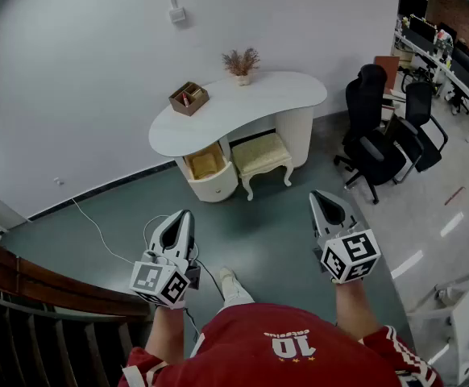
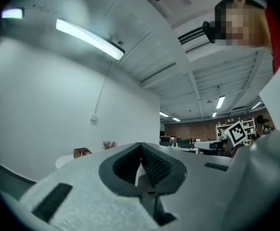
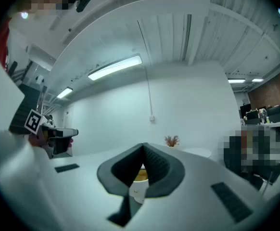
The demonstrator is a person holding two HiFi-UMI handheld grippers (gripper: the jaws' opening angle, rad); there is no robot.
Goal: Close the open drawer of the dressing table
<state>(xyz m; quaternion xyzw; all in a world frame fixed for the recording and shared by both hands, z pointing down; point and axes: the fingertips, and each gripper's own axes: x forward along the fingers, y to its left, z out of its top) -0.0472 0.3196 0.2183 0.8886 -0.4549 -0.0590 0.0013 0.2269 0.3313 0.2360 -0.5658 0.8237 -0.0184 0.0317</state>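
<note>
The white dressing table (image 1: 242, 103) stands against the far wall. Its drawer (image 1: 206, 164) is pulled open at the left pedestal and shows a yellowish inside. My left gripper (image 1: 182, 218) and right gripper (image 1: 325, 197) hover side by side over the floor, well short of the table, both pointing toward it. In the left gripper view the jaws (image 2: 141, 146) meet at the tip with nothing between them. The right gripper (image 3: 143, 147) is shut too, and the drawer (image 3: 141, 175) shows through the hollow below its tips.
A cushioned stool (image 1: 260, 153) sits under the table beside the drawer. A wooden box (image 1: 188, 97) and a vase of dried flowers (image 1: 241, 61) stand on top. Black office chairs (image 1: 375, 135) are at the right, a cable (image 1: 97, 228) and a wooden railing (image 1: 41, 285) at the left.
</note>
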